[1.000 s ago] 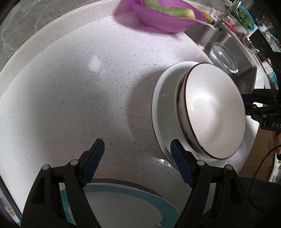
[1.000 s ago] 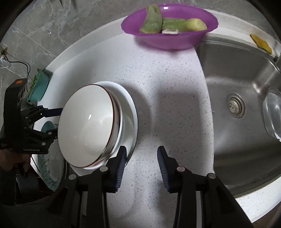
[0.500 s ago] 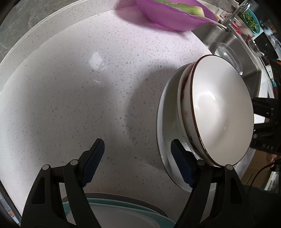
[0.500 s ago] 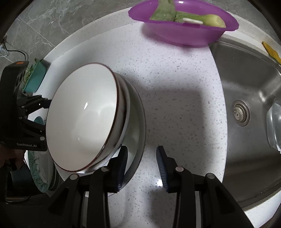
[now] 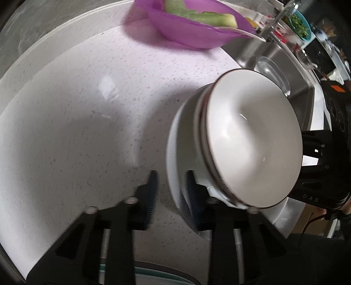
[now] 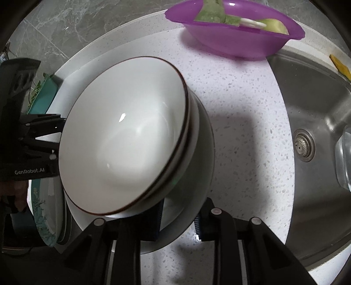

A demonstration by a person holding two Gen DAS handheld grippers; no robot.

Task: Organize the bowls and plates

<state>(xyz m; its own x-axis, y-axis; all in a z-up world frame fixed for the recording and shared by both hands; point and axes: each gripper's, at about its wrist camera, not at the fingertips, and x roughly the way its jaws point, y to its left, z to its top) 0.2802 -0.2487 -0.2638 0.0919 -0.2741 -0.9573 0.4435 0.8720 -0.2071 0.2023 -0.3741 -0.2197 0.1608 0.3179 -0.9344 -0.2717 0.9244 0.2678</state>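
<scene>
Counter (image 6: 241, 122): white with fine grey speckle, raised curved lip along the far edge. Grey marbled wall tile (image 6: 72, 28) behind it.

Purple basin (image 6: 237, 37) sits at the far edge of the counter, just beside the sink; it contains pale green vegetable pieces (image 6: 211, 14) and one white item, not identifiable.

Stainless sink (image 6: 316, 105) is set into the counter on the right of the right wrist view. Drain strainer (image 6: 303, 145) sits in its floor. A clear glass vessel (image 6: 344, 157) lies inside the sink, cut off by the frame edge. An orange-yellow scrap (image 6: 341, 66) rests on the sink's far rim.

A faucet (image 5: 275, 24) is visible in the left wrist view, blurred.
</scene>
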